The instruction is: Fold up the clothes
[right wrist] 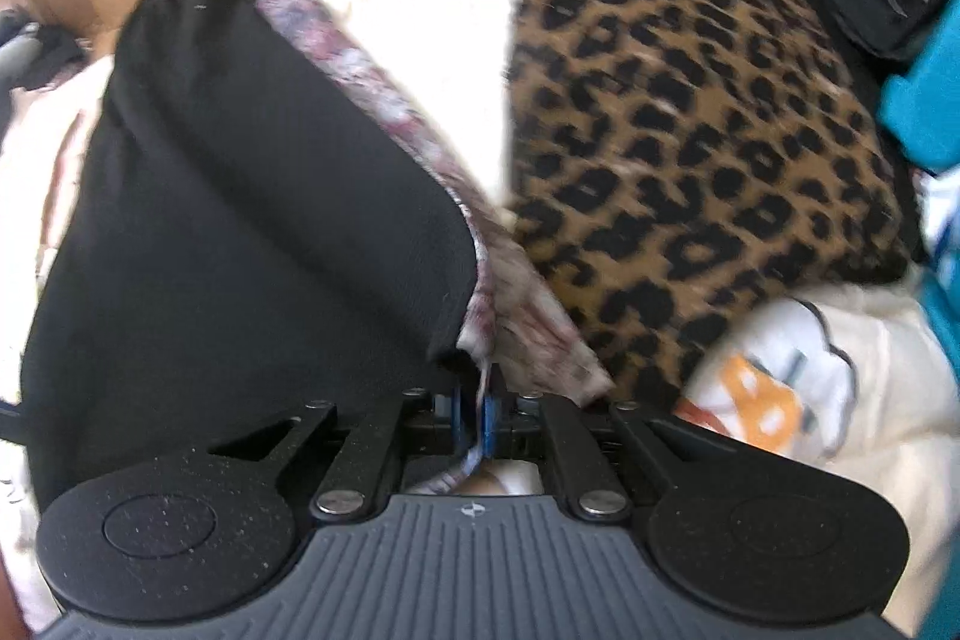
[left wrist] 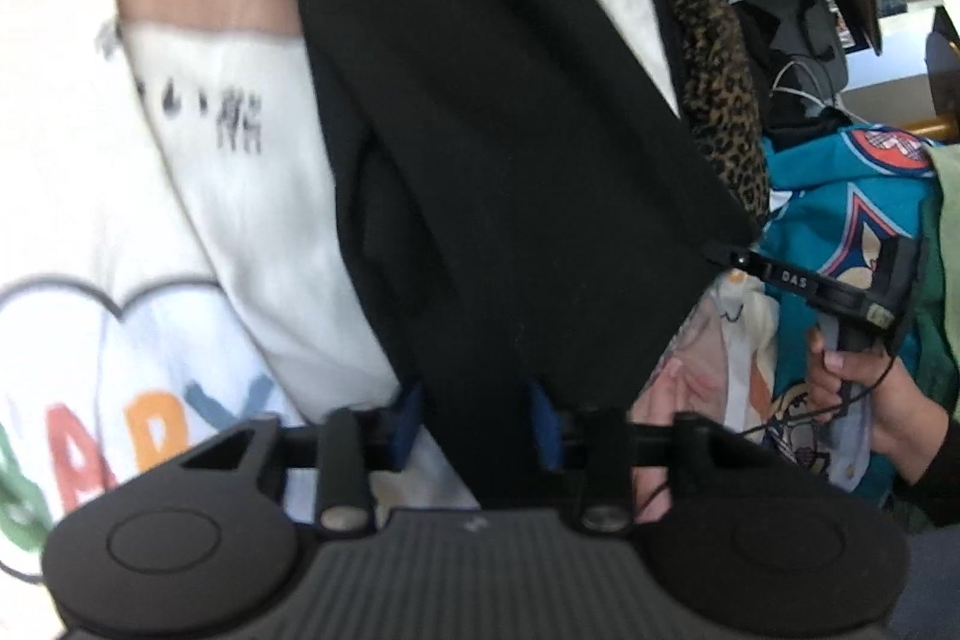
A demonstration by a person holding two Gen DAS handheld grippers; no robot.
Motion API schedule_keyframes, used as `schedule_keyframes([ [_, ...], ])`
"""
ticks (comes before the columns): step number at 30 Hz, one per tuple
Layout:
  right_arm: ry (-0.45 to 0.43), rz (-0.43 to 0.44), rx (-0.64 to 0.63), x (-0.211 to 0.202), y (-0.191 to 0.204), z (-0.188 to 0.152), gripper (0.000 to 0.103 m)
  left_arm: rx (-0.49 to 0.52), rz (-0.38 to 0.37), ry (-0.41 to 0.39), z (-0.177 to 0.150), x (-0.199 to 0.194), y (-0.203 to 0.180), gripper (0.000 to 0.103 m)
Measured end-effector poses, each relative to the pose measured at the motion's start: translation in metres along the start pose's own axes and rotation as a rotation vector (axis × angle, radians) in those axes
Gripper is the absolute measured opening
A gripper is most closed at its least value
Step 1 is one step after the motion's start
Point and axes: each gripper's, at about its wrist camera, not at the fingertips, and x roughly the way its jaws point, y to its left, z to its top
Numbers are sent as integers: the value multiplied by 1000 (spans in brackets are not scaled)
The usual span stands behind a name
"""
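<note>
Between the pads of the left gripper (left wrist: 475, 418), clamped: a bunched band of the black garment (left wrist: 480, 130), running straight ahead of the claw and climbing away from it as one long dark strip. Ahead and to the right of that claw, well apart from it, pinched by the right gripper (right wrist: 474, 418): the garment's far corner, with the person's hand (left wrist: 852, 388) on the handle behind. Seen from the right claw, nipped nearly flat on the cloth's edge together with a mottled pink-grey strip (right wrist: 372, 82) sewn or lying along it; cannot tell which. From there, spreading forward and to the left of that claw.

So: one garment, both claws gripping, long axis roughly along the left claw's pointing line, short edge slung between the two claws. Under and beyond it, a white printed shirt (left wrist: 180, 220) left of the left claw and a leopard-print cloth (right wrist: 690, 130) ahead-right of the right claw.

Probably mid-fold. Judging by the spread, next likely to hinge on bringing the two held points level and parallel before lowering; neither claw clearly nearer the landing spot.
</note>
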Motion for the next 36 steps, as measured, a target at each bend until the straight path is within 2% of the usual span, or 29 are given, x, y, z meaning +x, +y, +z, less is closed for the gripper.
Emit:
schedule_keyframes([
  [1,0,-18,9,-2,-3,-4,7,-2,-8,10,-1,1,1,10],
  [5,20,-50,54,-6,-14,-15,10,21,-10,16,2,-1,0,11],
  [6,14,-59,63,-6,-15,-16,17,19,-14,17,3,-2,0,11],
  [7,7,-67,72,-7,-17,-17,27,19,-13,17,4,-2,0,13],
  [9,-11,-57,106,-9,-19,-15,28,19,-11,17,6,-1,-1,19],
  [12,-34,-64,125,-6,-13,-7,36,26,-12,22,6,2,-4,21],
  [15,-26,-94,111,-4,-9,1,37,32,-14,22,6,3,-4,21],
  [19,19,-196,28,-1,-4,3,42,69,0,15,3,1,-3,13],
  [23,5,-203,77,-5,-15,9,42,80,8,15,3,0,-2,8],
  [26,-11,-189,29,-2,-11,14,41,89,13,8,2,-3,0,6],
  [27,-7,-181,7,0,-8,15,36,90,16,8,2,-3,1,6],
  [28,-11,-174,-7,0,-5,15,24,92,20,7,-1,-2,2,5],
  [29,-16,-167,-21,0,-2,14,22,90,23,5,-3,-2,3,5],
  [31,-37,-165,-28,-1,0,15,9,83,24,-1,-6,-2,5,5],
  [36,-33,-164,-42,-1,3,8,4,60,17,-13,-9,-3,8,4],
])
